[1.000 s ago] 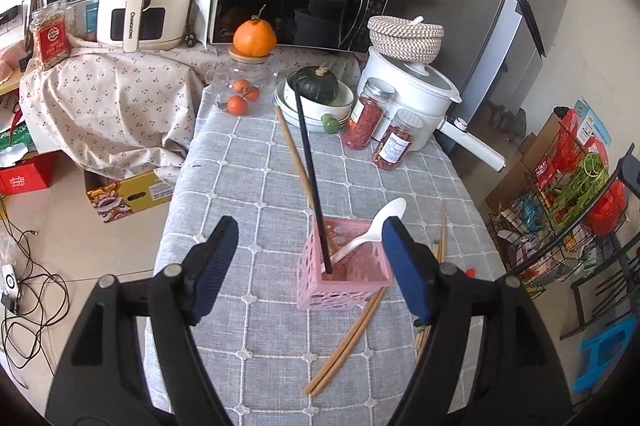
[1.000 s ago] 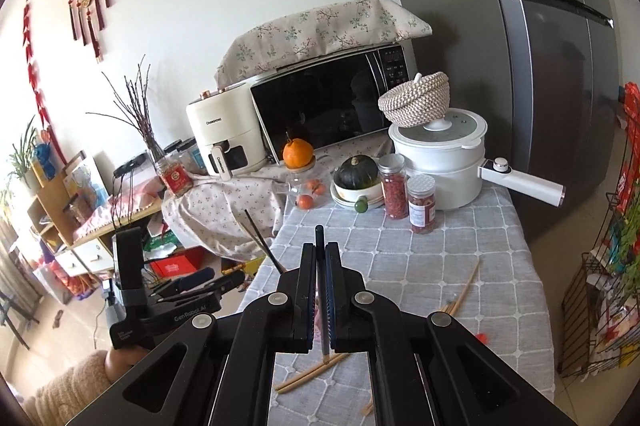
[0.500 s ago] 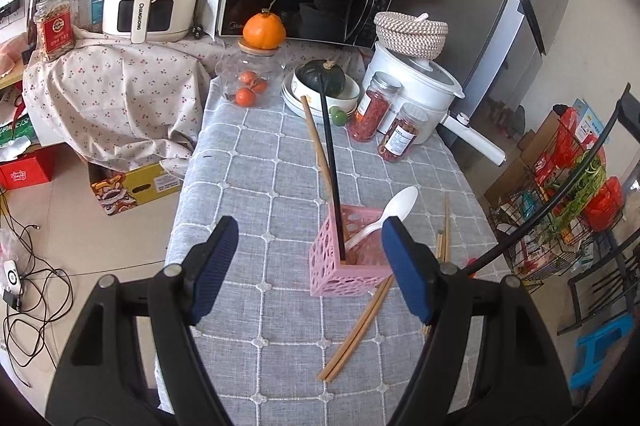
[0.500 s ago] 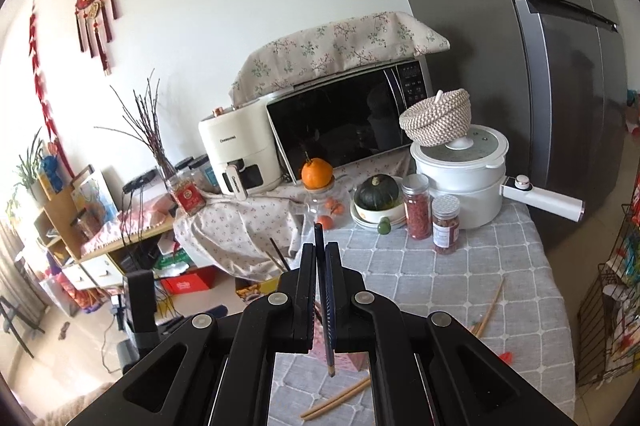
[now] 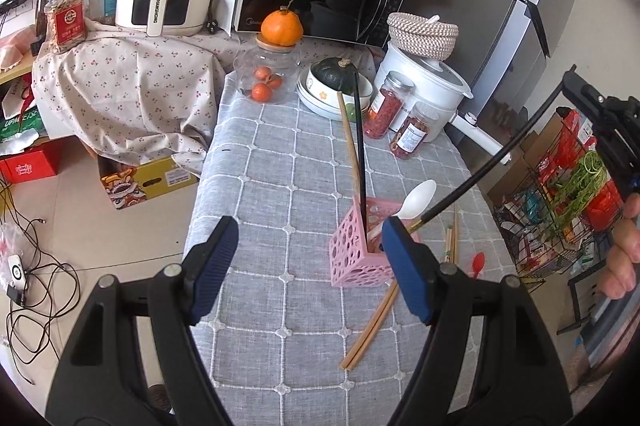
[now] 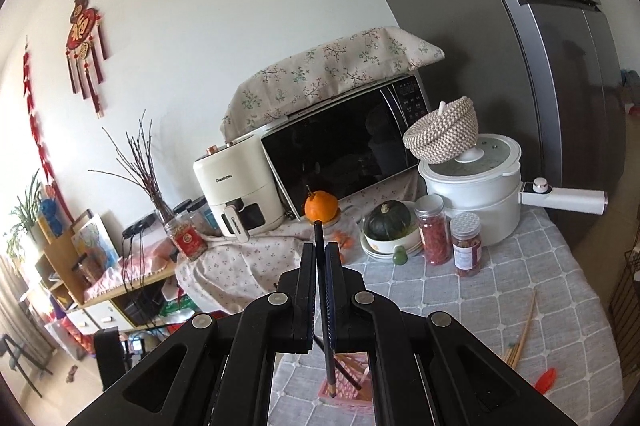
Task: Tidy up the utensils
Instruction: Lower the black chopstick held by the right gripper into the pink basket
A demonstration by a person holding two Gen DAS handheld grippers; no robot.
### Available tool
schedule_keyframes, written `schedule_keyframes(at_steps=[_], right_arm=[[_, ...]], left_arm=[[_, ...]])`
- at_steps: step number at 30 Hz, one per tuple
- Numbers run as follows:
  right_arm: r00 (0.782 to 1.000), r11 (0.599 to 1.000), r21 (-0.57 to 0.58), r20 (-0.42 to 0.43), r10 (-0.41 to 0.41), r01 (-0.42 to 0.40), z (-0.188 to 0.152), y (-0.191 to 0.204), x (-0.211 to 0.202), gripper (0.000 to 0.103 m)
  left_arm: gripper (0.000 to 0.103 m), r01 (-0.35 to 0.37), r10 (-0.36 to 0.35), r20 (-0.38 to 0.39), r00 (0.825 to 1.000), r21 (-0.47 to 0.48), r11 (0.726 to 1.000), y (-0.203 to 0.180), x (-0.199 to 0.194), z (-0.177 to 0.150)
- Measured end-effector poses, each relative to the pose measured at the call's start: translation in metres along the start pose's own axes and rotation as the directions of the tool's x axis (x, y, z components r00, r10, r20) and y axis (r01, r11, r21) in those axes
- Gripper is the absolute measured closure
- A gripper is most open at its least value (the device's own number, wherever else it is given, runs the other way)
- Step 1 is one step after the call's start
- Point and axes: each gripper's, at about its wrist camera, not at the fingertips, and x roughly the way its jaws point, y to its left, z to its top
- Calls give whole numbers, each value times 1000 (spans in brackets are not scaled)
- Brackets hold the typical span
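Your right gripper is clamping a black chopstick, tip slanting down over the pink holder; only the left view is showing your left gripper gaping, empty.

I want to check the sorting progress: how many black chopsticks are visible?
2. One black chopstick stands in the pink basket; the other is clamped in the right claw, tip near the basket. Others may be hidden.

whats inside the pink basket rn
In the pink basket: a black chopstick and a wooden chopstick standing, and a white spoon. The left hand-held gripper covers its right corner; the bottom is hidden.
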Motion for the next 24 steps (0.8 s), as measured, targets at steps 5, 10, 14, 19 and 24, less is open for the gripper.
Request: schedule_keyframes(at_steps=[5, 10, 14, 19, 24], right_arm=[[1000, 999, 30, -5, -19, 19, -18, -13, 24, 99], [996, 998, 65, -85, -6, 12, -31, -24, 47, 98], [989, 998, 55, -146, -33, 41, -44, -28, 62, 97], [983, 995, 68, -175, -59, 72, -49, -42, 64, 95], [980, 992, 78, -180, -80, 95, -46, -54, 54, 78]], left_arm=[[28, 10, -10, -15, 1000, 12, 1000, -2, 2, -2], [28, 11, -10, -32, 999, 31, 999, -6, 7, -3], [28, 14, -12, -48, 999, 37, 999, -9, 10, -5], [28, 19, -16, -61, 998, 55, 998, -15, 12, -7], [28, 30, -25, -77, 997, 62, 998, -20, 16, -8]])
